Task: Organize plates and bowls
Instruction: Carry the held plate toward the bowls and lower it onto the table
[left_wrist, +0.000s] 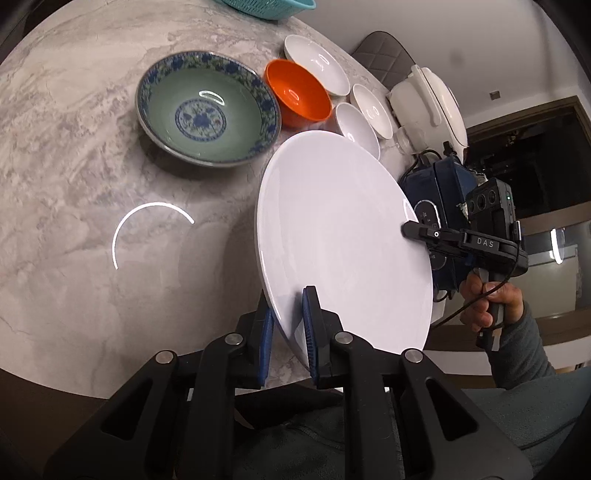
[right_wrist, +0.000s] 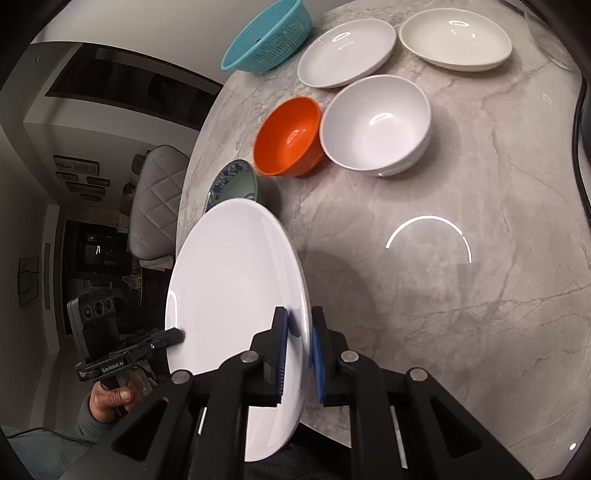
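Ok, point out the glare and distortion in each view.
Left wrist: ring-light arc glares on the marble table and in the patterned bowl; fisheye bends the table edge. Right wrist: a similar arc on the marble, small highlights in the white bowl; dark vignetted corners.

Blk grippers (left_wrist: 288, 332), blue pads, grey sleeve (left_wrist: 524, 354).

Round grey marble-look desk (right_wrist: 461, 295), glossy enough that a ring-shaped ceiling light reflection (left_wrist: 147, 229) shows on it. Past the desk's far edge sits a grey quilted padded chair (right_wrist: 155, 206), and another grey quilted chair back (left_wrist: 388, 55) pokes up behind the opposite edge. The pale plain wall (left_wrist: 498, 44) has a small dark switch plate (left_wrist: 494, 95). A few dark framed pictures (right_wrist: 79, 177) hang on a white wall. Beyond, a dim dark-wood doorway (left_wrist: 524, 147), pretty murky in there.
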